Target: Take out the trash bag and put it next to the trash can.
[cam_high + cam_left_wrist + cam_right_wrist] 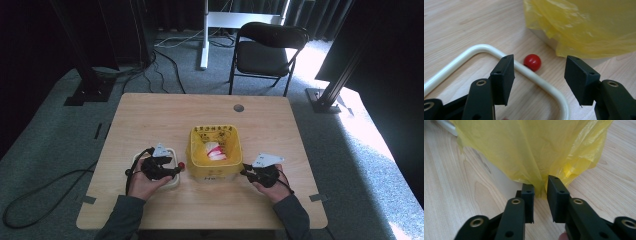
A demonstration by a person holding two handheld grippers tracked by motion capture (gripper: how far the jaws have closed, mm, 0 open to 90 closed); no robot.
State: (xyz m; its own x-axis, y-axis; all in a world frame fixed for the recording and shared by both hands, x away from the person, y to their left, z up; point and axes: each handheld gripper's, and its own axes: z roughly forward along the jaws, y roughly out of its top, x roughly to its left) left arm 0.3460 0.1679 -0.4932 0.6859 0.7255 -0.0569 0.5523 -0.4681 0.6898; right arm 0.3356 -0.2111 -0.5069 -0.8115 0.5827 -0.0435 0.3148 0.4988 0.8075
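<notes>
High view: a small bin (215, 172) lined with a yellow bag (215, 135) stands near the middle of the table (150, 115), and red-and-white crumpled waste (215, 151) lies inside it. Just left of the bin, toward the near edge, sits a shallow white tray (172, 181). A red ball (532, 62) rests on the table, touching the tray's outer rim. The left gripper (539, 80) hangs over the tray, jaws spread and holding nothing. The right gripper (540, 202) pinches the bag's hanging edge at the bin's right side.
</notes>
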